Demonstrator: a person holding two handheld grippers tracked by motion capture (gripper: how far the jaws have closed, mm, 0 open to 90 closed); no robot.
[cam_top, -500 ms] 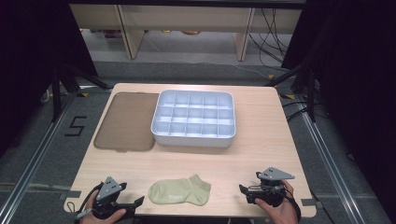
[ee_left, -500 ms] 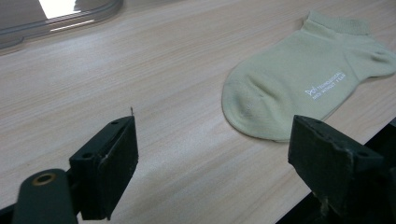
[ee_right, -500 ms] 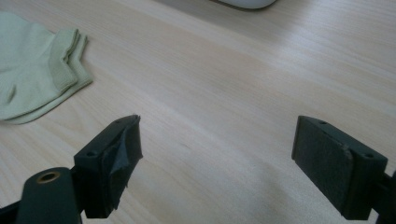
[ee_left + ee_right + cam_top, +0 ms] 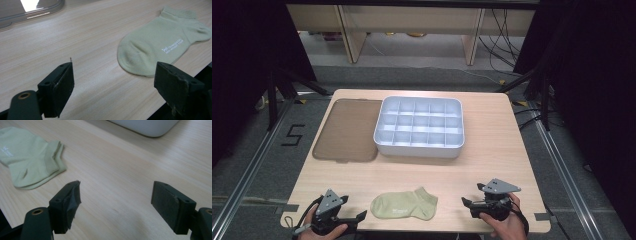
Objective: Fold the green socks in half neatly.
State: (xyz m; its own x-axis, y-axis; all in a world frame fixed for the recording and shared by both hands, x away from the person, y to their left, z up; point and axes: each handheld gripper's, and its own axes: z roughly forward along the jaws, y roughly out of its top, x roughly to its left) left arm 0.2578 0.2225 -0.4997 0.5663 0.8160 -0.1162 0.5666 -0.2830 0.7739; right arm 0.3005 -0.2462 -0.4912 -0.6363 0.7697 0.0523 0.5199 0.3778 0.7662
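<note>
Sock (image 4: 404, 205), pale green, lay flat on the tabletop (image 4: 492, 160) near its front edge, at about 6 o'clock of the surface in the high view, toe toward 9 o'clock and cuff toward 3 o'clock. It sat between the two grippers and touched neither. White lettering ran along its side in the left gripper view.

The left gripper (image 4: 357, 218) was held at about 7 o'clock of the tabletop, over the front edge, its tips aimed toward 3 o'clock at the toe of the sock. A hand (image 4: 319, 231) gripped it from below. In the left gripper view its fingers (image 4: 58, 88) stood wide apart and released, with bare wood between them; the toe of the sock (image 4: 160, 45) lay just beyond the right-hand one, at about 1 o'clock in that view.

The right gripper (image 4: 467, 205) was held at about 5 o'clock of the tabletop, its tips aimed toward 9 o'clock at the cuff, a short gap off. A hand (image 4: 504, 222) held it. In the right gripper view its fingers (image 4: 67, 206) were likewise spread and released, nothing between them but wood; the cuff end of the sock (image 4: 32, 160) lay at about 10 o'clock in that view.

A white tray (image 4: 419, 149) with a grid of compartments stood at the middle of the tabletop, well apart from the sock, toward 12 o'clock. A flat brown lid (image 4: 344, 130) lay just beside the tray at its 9 o'clock side.
</note>
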